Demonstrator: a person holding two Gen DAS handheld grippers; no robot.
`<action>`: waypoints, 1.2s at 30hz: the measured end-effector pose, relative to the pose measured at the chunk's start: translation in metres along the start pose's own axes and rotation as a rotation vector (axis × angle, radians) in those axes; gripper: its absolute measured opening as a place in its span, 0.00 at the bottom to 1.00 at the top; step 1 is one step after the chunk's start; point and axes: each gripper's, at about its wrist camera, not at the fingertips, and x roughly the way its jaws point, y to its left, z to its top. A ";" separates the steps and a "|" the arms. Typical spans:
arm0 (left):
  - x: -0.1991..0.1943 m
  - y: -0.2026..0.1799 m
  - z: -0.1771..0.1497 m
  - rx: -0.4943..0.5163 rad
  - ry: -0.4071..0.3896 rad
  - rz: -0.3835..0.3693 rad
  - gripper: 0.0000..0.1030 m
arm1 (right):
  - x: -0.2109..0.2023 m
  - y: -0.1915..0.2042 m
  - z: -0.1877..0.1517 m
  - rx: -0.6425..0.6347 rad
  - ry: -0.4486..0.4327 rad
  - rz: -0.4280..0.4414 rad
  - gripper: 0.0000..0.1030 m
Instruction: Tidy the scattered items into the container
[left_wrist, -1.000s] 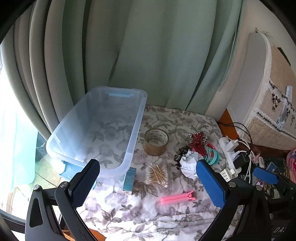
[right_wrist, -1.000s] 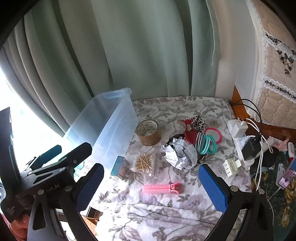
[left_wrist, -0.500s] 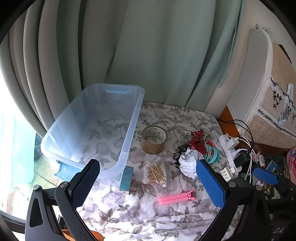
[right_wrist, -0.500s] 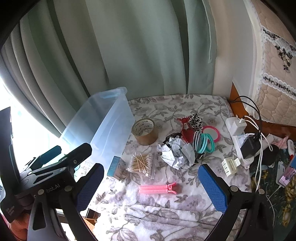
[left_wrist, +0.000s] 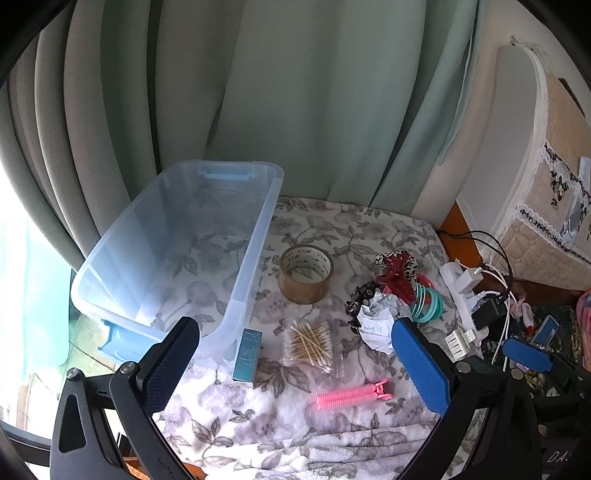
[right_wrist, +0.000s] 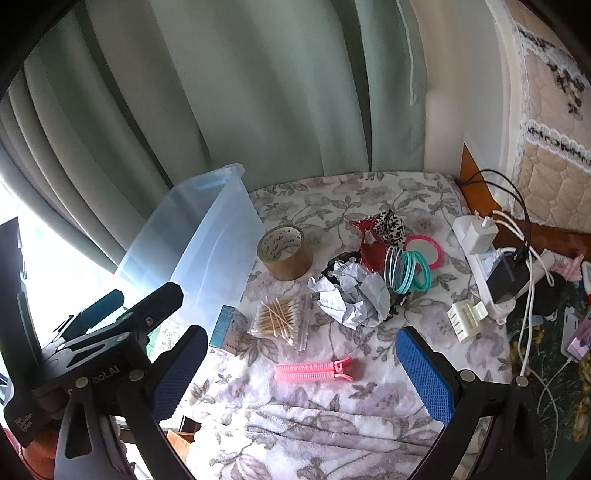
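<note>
Both claws, left gripper (left_wrist: 295, 363) and right gripper (right_wrist: 301, 373), gaped wide, holding nothing. Risk: flat pink clip (right_wrist: 313, 370), lower centre, might snag the fleecy blanket (right_wrist: 332, 424); container (left_wrist: 177, 254) empty.

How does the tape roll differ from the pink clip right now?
The tape roll is a brown ring lying flat on its side, near the bin; the pink clip is long, ribbed and lies lengthwise, nearest the tools. Both rest on the floral cloth, outside the bin, untouched.

Both tongs have risen slightly; nothing on the cloth moved.
</note>
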 end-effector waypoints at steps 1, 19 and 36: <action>0.001 -0.002 0.000 0.001 0.002 -0.003 1.00 | 0.000 -0.002 0.000 0.007 0.002 0.000 1.00; 0.062 -0.056 -0.044 0.191 0.208 -0.149 1.00 | 0.005 -0.097 -0.024 0.215 -0.023 -0.091 1.00; 0.131 -0.080 -0.087 0.392 0.323 -0.244 0.94 | 0.070 -0.173 -0.041 0.216 0.145 -0.203 1.00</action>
